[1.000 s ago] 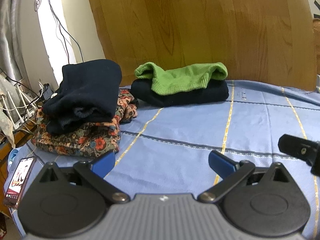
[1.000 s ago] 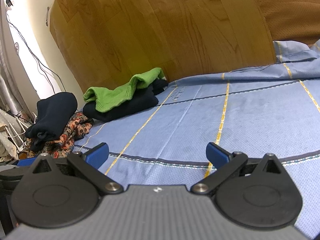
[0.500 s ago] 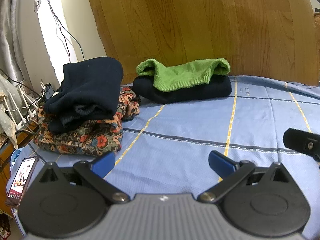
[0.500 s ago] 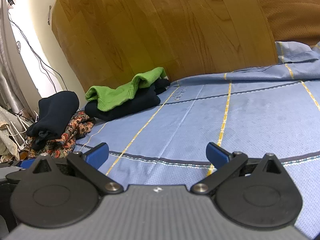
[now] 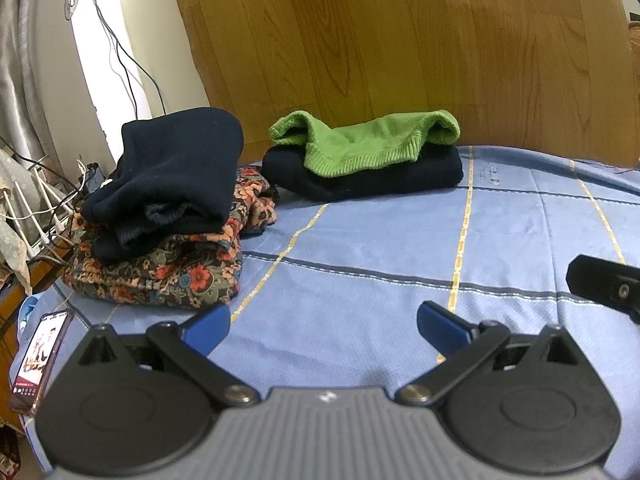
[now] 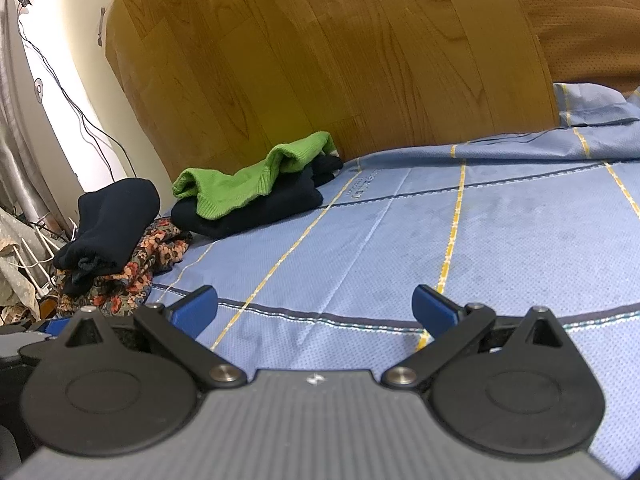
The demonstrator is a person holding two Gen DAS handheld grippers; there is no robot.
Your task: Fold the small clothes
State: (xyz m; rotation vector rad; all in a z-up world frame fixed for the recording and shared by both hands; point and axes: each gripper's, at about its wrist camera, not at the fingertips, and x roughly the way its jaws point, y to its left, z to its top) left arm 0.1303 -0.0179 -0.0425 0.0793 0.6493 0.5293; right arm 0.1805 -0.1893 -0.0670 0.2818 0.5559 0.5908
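Blue sheet (image 5: 360,240) bare ahead; both grippers (image 5: 324,326) (image 6: 314,308) spread wide, holding nothing. Between garments, probably. Next: reach left for navy top (image 5: 168,168) on floral pile (image 5: 160,276).

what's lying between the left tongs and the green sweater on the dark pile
Nothing but bare blue bedsheet. The left wrist view shows the open left tongs facing an empty stretch up to the green sweater.
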